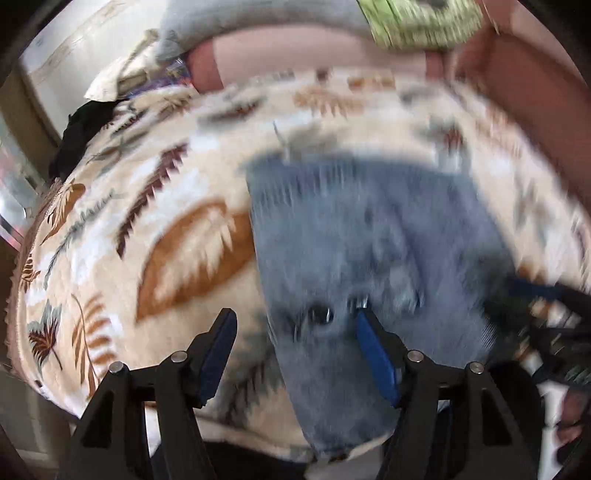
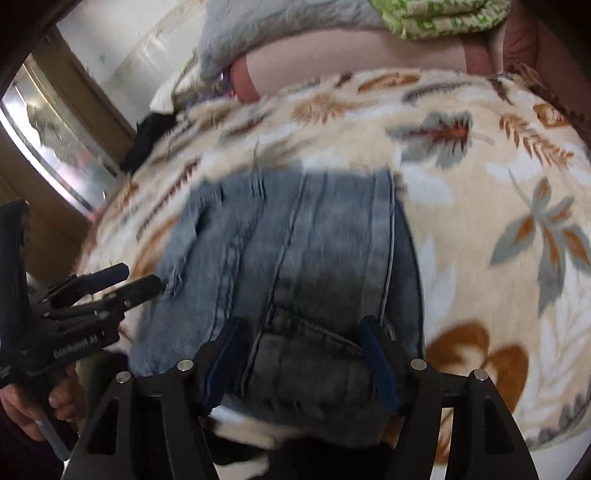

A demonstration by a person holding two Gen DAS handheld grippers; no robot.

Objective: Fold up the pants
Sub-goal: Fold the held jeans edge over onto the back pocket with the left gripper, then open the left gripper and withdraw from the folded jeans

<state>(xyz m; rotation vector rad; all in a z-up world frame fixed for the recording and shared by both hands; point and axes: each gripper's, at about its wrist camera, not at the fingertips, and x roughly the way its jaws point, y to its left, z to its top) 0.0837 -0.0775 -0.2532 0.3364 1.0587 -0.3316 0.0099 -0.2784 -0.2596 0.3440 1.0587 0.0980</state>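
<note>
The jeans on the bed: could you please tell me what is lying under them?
The jeans lie on a cream leaf-print blanket, which shows all around them. Whatever lies directly beneath the denim is covered, as is what the blanket itself rests on.

Leaf-print blanket (image 2: 480, 177) on bed, pale wall (image 2: 122, 40), perhaps a window (image 2: 48, 133).

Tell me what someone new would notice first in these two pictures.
The blue jeans lie in the middle of a cream blanket printed with brown and grey leaves. The right gripper hangs over the near end of the jeans with open jaws, and the left gripper is open over their edge. Behind the blanket, a grey pillow and a green patterned cloth lie at the top.
</note>
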